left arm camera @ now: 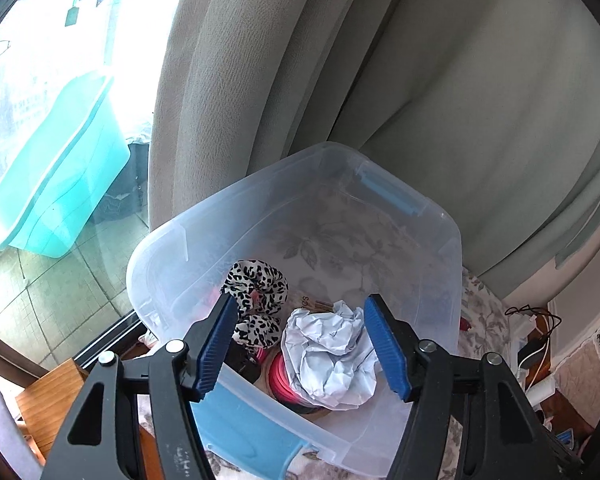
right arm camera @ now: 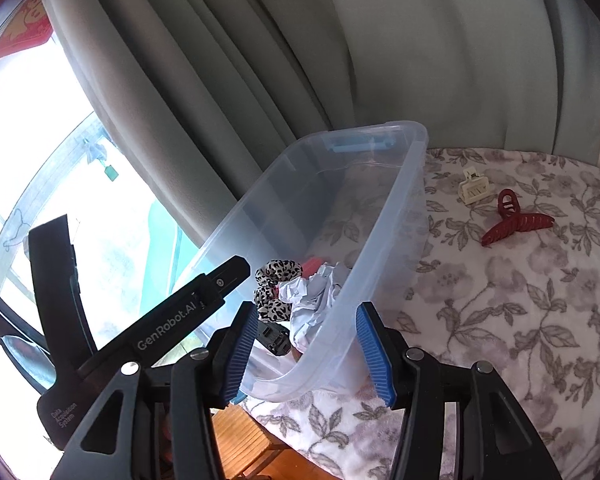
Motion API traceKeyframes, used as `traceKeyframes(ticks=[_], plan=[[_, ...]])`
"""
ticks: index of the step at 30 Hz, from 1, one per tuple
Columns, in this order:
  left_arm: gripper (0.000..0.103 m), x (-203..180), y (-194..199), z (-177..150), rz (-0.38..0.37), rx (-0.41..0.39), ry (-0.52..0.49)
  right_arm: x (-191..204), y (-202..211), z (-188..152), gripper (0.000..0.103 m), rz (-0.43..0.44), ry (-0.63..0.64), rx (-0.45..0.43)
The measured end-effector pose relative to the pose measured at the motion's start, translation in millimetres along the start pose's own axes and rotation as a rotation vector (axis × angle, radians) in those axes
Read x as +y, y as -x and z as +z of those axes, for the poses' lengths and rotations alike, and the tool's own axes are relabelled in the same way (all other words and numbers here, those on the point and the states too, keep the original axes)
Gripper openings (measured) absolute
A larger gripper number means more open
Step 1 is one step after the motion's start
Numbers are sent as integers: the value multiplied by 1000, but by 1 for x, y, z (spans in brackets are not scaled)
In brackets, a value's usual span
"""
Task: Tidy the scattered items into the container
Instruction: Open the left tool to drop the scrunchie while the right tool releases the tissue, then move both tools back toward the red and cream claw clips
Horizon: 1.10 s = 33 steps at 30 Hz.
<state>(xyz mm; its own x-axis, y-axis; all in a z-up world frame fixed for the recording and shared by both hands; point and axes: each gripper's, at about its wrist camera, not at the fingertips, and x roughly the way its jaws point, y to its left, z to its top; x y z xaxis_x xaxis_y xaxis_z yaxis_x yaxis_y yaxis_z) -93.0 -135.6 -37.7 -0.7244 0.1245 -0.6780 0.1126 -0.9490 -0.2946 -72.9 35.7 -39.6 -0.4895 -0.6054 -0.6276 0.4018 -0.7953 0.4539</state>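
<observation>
Clear container [right arm camera: 380,216] rim between right gripper [right arm camera: 306,354] fingers.

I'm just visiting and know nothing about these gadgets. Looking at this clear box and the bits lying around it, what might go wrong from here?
1. The right gripper hangs open around the clear box's near rim; closing or pushing could shove the box toward the edge of the floral cloth.
2. The red hair claw and cream hair clip lie outside and might get overlooked.
3. The crumpled paper sits high on the pile; the open left gripper could knock it.
</observation>
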Motion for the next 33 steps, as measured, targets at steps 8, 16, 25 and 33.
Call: traceKeyframes(ticks=[8,16,25,33], plan=[[71,-64,12,-6,133,-68,-182,-42,38,6,56,10,-100,-88],[71,-142,27,-36,24,-138,-386,-111,92,4,56,-42,-228,-209],[70,-202,7,-83,-265,-24,-474,-194,127,-12,57,-98,-413,-288],[70,-214,-32,-96,-239,-14,-466,-233,109,-21,58,-153,-445,-233]])
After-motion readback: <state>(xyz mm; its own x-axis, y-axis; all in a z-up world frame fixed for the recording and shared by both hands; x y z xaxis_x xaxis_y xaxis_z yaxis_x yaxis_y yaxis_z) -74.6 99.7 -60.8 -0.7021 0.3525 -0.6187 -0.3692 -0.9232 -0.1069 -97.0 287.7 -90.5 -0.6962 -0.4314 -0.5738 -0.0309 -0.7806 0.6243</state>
